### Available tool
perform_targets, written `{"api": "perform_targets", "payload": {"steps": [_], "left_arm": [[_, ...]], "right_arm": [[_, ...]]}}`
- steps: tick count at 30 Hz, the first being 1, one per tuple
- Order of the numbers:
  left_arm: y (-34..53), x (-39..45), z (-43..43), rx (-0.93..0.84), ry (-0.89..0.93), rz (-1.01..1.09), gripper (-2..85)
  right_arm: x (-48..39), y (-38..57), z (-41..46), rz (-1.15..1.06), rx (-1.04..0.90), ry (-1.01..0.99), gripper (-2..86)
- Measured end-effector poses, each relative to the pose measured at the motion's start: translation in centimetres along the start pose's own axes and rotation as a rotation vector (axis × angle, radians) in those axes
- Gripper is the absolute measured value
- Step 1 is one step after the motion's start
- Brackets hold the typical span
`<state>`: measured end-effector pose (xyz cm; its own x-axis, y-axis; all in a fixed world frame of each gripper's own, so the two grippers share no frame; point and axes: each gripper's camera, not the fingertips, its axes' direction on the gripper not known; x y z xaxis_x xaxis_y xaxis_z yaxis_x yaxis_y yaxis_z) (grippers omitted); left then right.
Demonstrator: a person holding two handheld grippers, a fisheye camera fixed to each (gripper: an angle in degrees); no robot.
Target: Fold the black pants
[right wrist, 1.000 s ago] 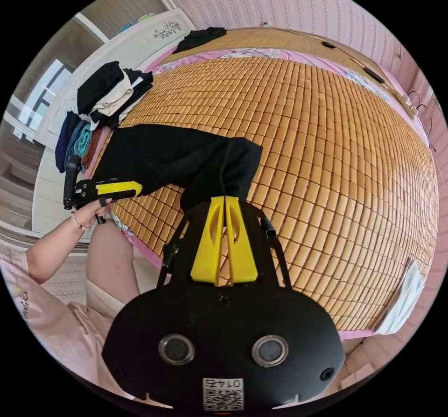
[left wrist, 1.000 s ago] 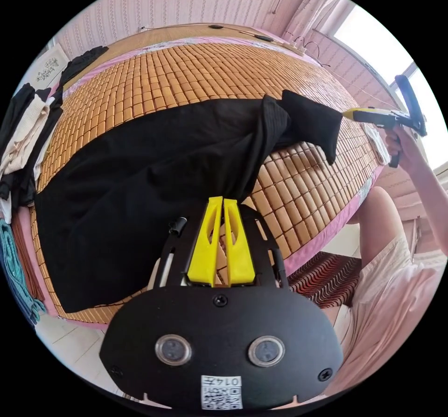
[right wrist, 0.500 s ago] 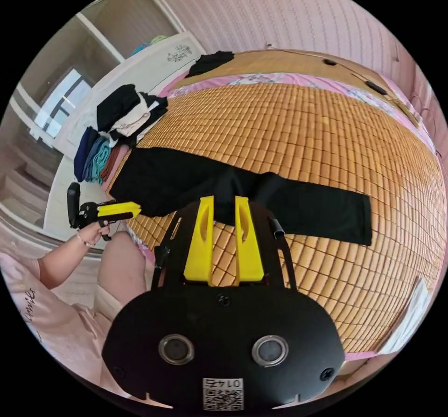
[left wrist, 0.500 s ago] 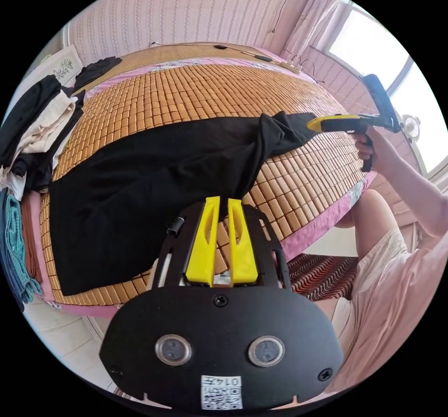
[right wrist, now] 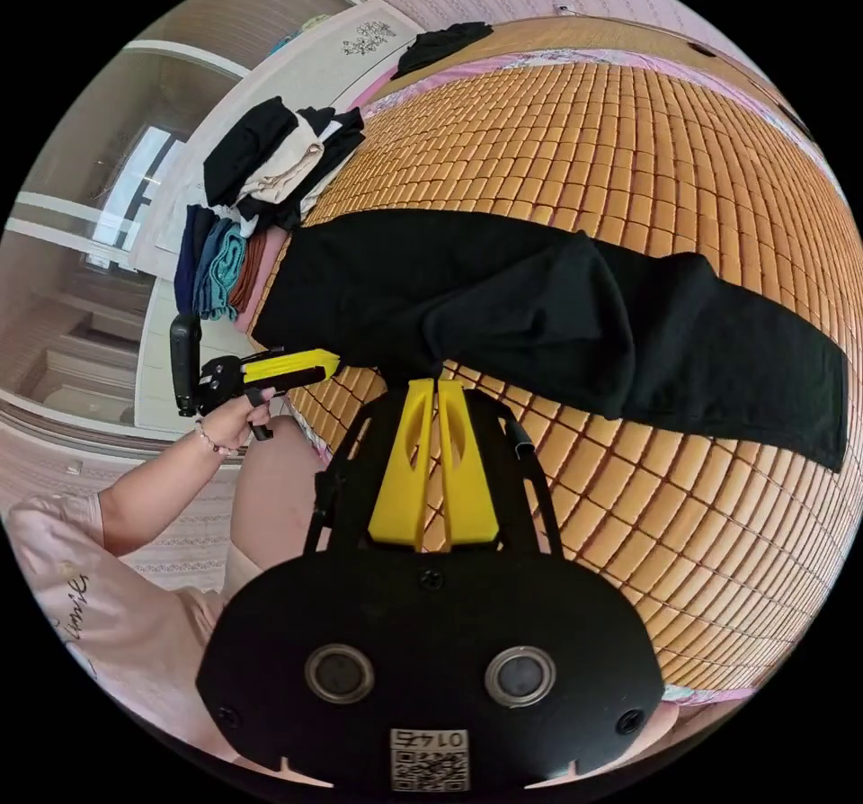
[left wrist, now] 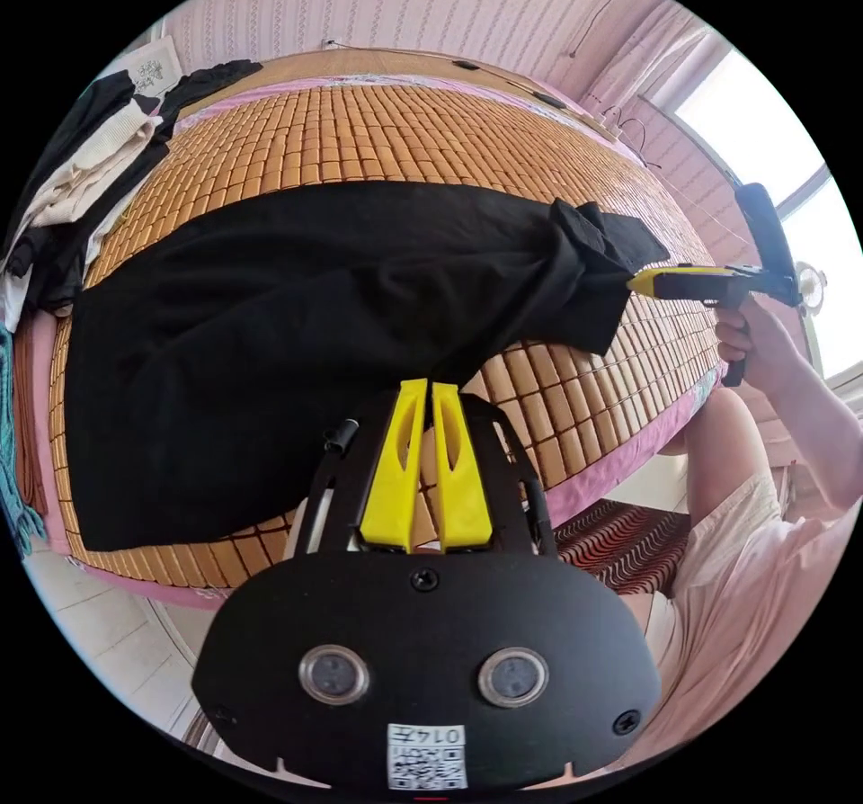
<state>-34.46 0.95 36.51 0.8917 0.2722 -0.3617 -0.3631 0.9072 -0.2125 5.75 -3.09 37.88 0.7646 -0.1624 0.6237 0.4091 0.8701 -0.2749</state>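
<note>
Left gripper (left wrist: 428,388): jaws closed again on the near hem; half a second ago they stood apart.
Right gripper (right wrist: 437,385): likewise reclosed on the near edge.
Black pants (left wrist: 297,300): spread across the bamboo mat (left wrist: 378,134), bunched at right.
Meaning: regrasped, probably to straighten before folding.

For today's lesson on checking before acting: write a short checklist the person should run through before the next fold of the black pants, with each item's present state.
1. Left gripper pinching the black pants near edge: ok, jaws together on the cloth.
2. Right gripper pinching the pants: ok, jaws together at the edge.
3. Pants lying flat on the bamboo mat: not ok, bunched folds near the middle.
4. Far leg end spread out: ok in the right gripper view.
5. Clothes pile apart from the pants: ok.
</note>
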Motion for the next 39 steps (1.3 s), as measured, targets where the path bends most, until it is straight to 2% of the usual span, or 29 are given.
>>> {"api": "perform_targets", "payload": {"steps": [2, 5, 7, 10, 14, 18, 20, 23, 27, 34, 39], "left_arm": [[-0.2, 0.6, -0.2, -0.011, -0.029, 0.026, -0.8], [-0.2, 2.0, -2.2, 0.038, -0.062, 0.105, -1.0], [0.1, 2.7, -3.8, 0.077, -0.070, 0.145, -1.0], [1.2, 3.6, -5.6, 0.100, -0.075, 0.201, -0.9], [2.8, 4.2, -4.2, 0.030, -0.018, 0.215, -0.5], [3.2, 5.0, -2.1, -0.075, -0.047, 0.206, 1.3], [3.0, 5.6, -2.9, -0.080, -0.056, 0.220, 3.1], [1.9, 6.1, -4.9, -0.039, -0.074, 0.250, 3.8], [-1.6, 5.9, -6.1, 0.029, -0.124, 0.230, 3.7], [-11.0, 3.9, -0.9, 0.015, -0.121, 0.061, 1.8], [-14.0, 2.8, 3.4, -0.055, -0.178, -0.006, -0.1]], "right_arm": [[0.7, 1.9, -3.3, -0.004, 0.018, 0.058, 0.3], [1.6, 5.2, -10.2, 0.008, 0.117, 0.246, 0.1], [1.6, 8.1, -15.7, 0.016, 0.198, 0.440, 0.0], [1.3, 12.1, -19.8, 0.004, 0.241, 0.561, -0.1], [2.4, 17.3, -18.4, 0.028, 0.170, 0.576, -0.6], [7.3, 22.6, -12.1, 0.297, -0.034, 0.546, -0.5], [7.9, 23.8, -11.3, 0.344, -0.026, 0.465, -0.2], [7.4, 23.0, -12.1, 0.322, 0.053, 0.491, 0.1], [8.1, 17.1, -12.6, 0.250, 0.125, 0.548, -0.3], [13.5, 6.1, -10.3, 0.318, 0.150, 0.557, -0.4], [17.3, 4.8, -8.1, 0.325, 0.075, 0.590, -0.7]]}}
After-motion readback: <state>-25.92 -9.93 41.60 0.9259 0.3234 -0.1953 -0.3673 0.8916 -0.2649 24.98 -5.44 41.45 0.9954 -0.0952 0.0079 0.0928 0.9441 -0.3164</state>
